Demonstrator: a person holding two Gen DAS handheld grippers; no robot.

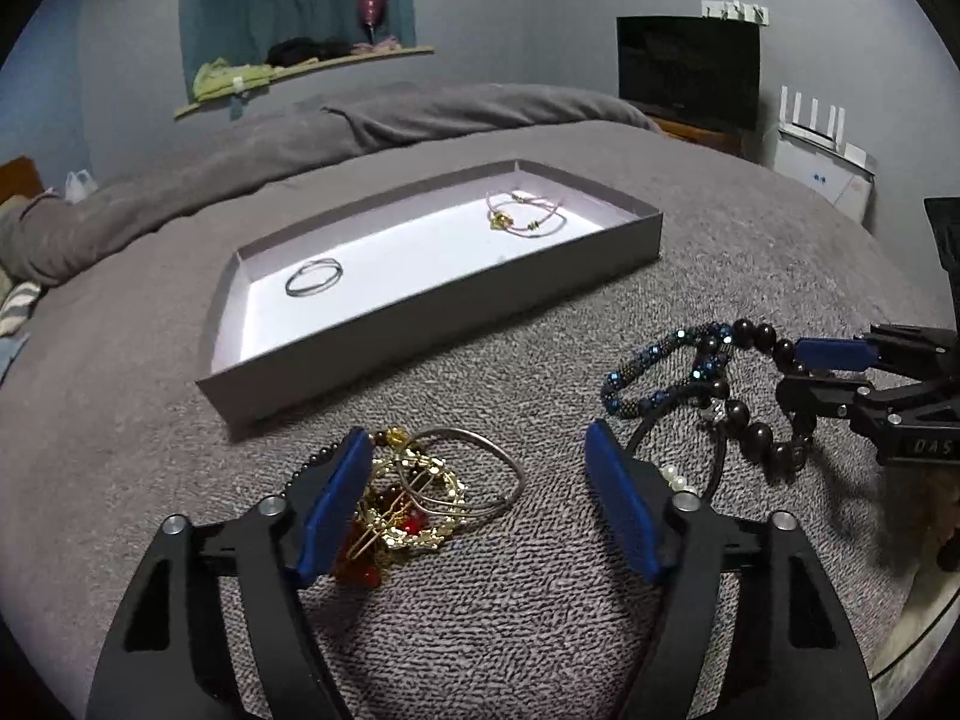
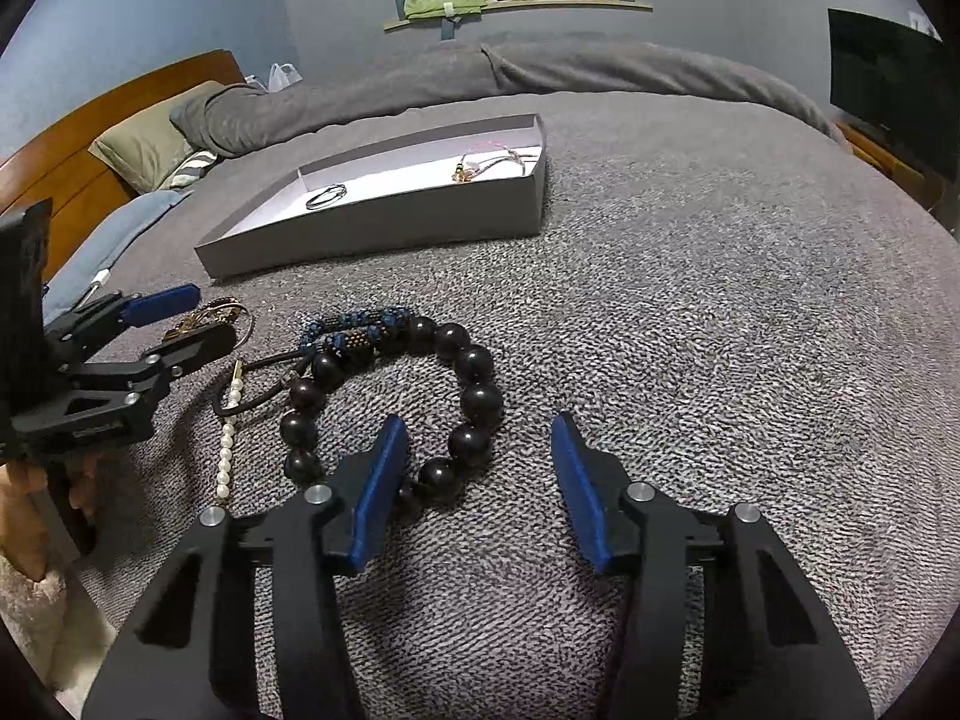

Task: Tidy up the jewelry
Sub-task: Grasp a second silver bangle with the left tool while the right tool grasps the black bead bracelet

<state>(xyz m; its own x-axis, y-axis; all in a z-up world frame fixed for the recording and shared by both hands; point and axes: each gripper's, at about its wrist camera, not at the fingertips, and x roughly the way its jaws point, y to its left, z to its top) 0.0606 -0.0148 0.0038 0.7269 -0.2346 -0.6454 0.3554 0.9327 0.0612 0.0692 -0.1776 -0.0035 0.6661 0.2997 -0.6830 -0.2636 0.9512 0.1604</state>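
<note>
A grey shallow box point(image 1: 420, 324) lies on the bed; it holds silver rings point(image 1: 313, 277) and a pink cord bracelet point(image 1: 525, 213). My left gripper point(image 1: 477, 480) is open over a pile of gold and red jewelry point(image 1: 414, 510) with a silver bangle point(image 1: 480, 468). My right gripper point(image 2: 477, 468) is open, its left finger beside a dark bead bracelet point(image 2: 474, 402). A blue beaded bracelet point(image 2: 360, 327), a black cord point(image 2: 264, 384) and a pearl strand point(image 2: 227, 450) lie to its left. The box also shows in the right wrist view point(image 2: 384, 228).
The grey blanket point(image 2: 690, 300) covers the bed. Pillows point(image 2: 144, 144) and a wooden headboard point(image 2: 90, 138) are at the left. A black screen point(image 1: 687, 72) stands at the back right, and a shelf point(image 1: 300, 69) with clothes hangs on the wall.
</note>
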